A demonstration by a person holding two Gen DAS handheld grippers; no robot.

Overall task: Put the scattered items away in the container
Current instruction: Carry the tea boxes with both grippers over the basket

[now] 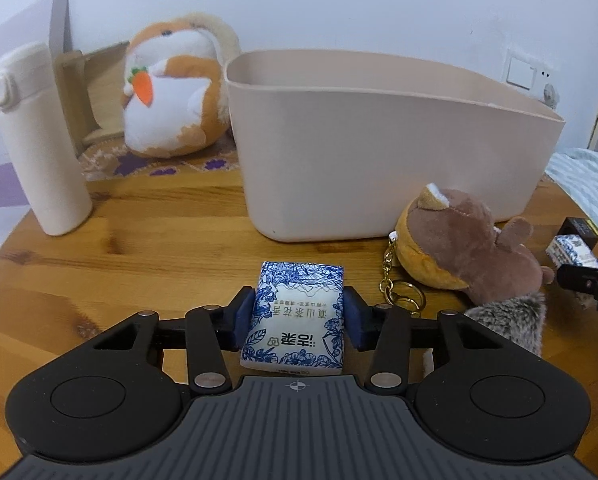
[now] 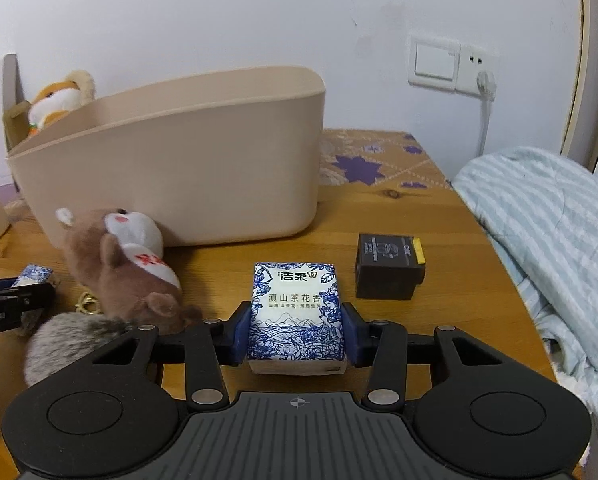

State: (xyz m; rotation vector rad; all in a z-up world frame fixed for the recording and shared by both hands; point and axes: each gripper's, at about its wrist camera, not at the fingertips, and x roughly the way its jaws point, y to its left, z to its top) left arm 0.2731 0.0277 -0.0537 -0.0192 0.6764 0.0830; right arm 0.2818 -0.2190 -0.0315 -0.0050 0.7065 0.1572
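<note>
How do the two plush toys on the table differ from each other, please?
The brown plush toy lies on its side in front of the container, while the orange-and-white plush toy sits upright behind the container's left end. The brown plush toy has a gold keychain and a grey fur tail; the orange-and-white plush toy holds a felt carrot and shows no chain. Both are soft animal toys outside the container.

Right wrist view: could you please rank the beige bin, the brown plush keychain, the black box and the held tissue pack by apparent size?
1. beige bin
2. brown plush keychain
3. tissue pack and black box: look alike; the pack sits nearer the camera, so unranked.
</note>
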